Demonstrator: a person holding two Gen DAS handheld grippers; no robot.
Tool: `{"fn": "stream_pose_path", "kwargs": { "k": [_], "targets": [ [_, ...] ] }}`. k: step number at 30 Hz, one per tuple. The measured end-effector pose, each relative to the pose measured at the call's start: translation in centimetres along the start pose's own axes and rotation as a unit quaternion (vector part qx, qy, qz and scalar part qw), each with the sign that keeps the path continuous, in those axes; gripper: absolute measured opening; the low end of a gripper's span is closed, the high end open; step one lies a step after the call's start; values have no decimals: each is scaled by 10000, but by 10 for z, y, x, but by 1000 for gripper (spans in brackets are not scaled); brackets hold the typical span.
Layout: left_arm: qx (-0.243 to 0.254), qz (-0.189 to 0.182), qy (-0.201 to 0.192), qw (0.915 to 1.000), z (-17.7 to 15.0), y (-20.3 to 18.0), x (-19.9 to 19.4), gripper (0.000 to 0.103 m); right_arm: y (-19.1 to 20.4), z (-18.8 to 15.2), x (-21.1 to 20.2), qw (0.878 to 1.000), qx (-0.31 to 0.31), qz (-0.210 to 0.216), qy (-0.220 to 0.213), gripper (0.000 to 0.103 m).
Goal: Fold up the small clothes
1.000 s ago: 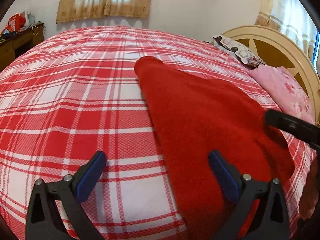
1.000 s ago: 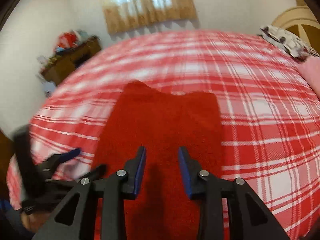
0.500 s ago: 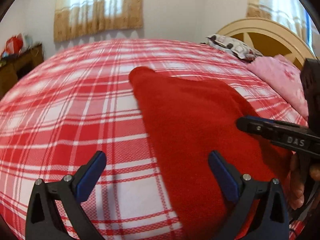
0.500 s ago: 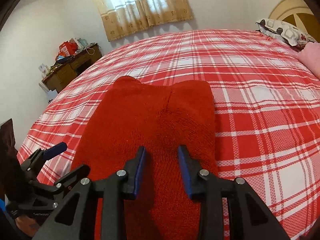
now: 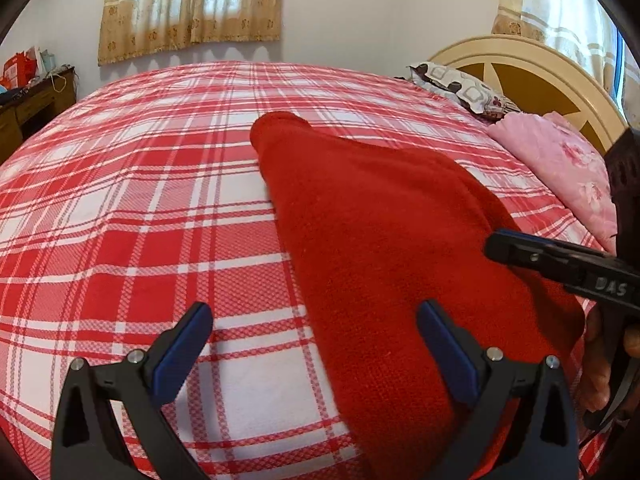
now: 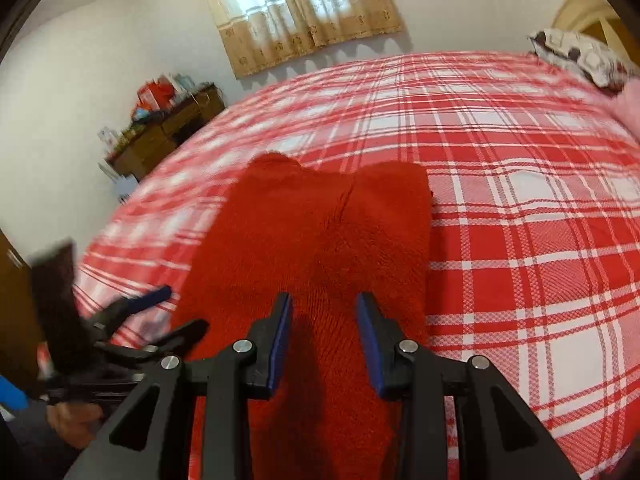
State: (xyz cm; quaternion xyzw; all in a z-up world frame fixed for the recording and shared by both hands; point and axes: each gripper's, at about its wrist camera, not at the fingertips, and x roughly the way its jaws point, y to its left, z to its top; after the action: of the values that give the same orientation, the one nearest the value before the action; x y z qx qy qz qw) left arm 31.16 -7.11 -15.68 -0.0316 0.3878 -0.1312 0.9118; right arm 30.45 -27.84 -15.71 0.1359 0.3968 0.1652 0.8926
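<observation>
The bed (image 5: 140, 208) had a checked sheet. On it lay the red knit garment (image 6: 320, 248), folded narrow. Above it, the right claw (image 6: 325, 340) was opening, empty; the left claw (image 5: 316, 352) gaped, empty. Another fold seemed next.

Black plastic left gripper (image 5: 314, 340) – blue pads, silver screws; right gripper (image 6: 324, 338) likewise, white "DAS" lettering along its side.

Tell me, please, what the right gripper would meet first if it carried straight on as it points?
Most likely the red knitted garment directly ahead of the opening right gripper, nothing between its jaws.
</observation>
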Motion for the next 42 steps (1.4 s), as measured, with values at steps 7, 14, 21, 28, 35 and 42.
{"fn": "stream_pose_path", "kwargs": {
  "k": [7,14,21,28,35,42],
  "targets": [
    [-108,-122,56,9999,-1,2,1,103,-48,19,-8,9961,728,-284,-414,72],
    [-204,-413,53,9989,-1,6,0,103,-78,28,34,9934,1130,205,69,72],
    [-394,-837,181,9955,-1,10,5,103,-87,40,57,9932,1079,353,262,72],
    [-360,-1026,213,9938,0,7,6,103,-93,46,72,9913,1114,609,339,72],
    [-298,-1308,261,9906,2,4,8,100,-94,50,85,9845,1296,993,637,39],
    [-411,-1587,327,9859,2,-5,3,59,-81,45,69,9849,1323,1045,393,27]
  ]
}}
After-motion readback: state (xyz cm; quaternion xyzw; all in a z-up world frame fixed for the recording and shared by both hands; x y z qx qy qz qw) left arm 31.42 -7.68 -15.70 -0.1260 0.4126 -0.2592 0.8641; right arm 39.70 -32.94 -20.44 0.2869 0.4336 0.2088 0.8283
